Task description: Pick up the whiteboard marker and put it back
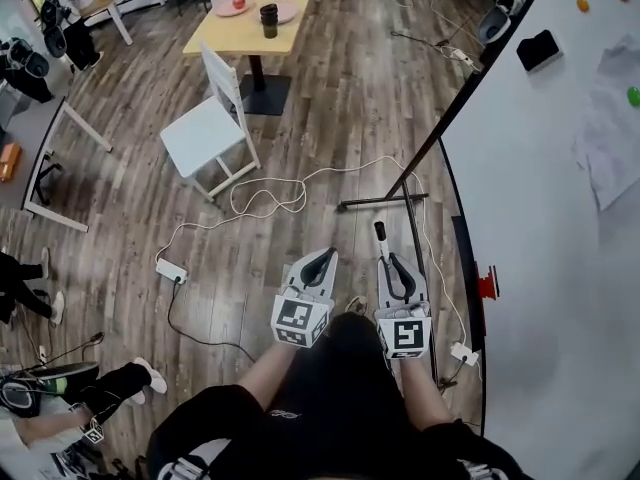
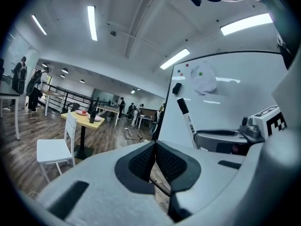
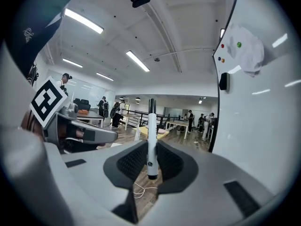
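Note:
The whiteboard marker (image 3: 151,135) is white with a black cap and stands upright between the pads of my right gripper (image 3: 151,166), which is shut on its lower body. In the head view the marker (image 1: 380,236) sticks out past the right gripper (image 1: 388,266), close to the whiteboard (image 1: 560,228) and its dark tray ledge (image 1: 464,258). My left gripper (image 1: 322,260) is beside it, to the left, over the wooden floor. Its pads (image 2: 141,160) meet at the tips with nothing between them. From the left gripper view the marker (image 2: 186,121) shows in front of the board.
A black eraser (image 1: 538,50), coloured magnets (image 1: 583,4) and a sheet of paper (image 1: 612,118) are on the board. The board's stand foot (image 1: 382,203), a white cable (image 1: 270,198) and a power strip (image 1: 170,270) lie on the floor. A white chair (image 1: 205,128) and a table (image 1: 250,28) stand farther off.

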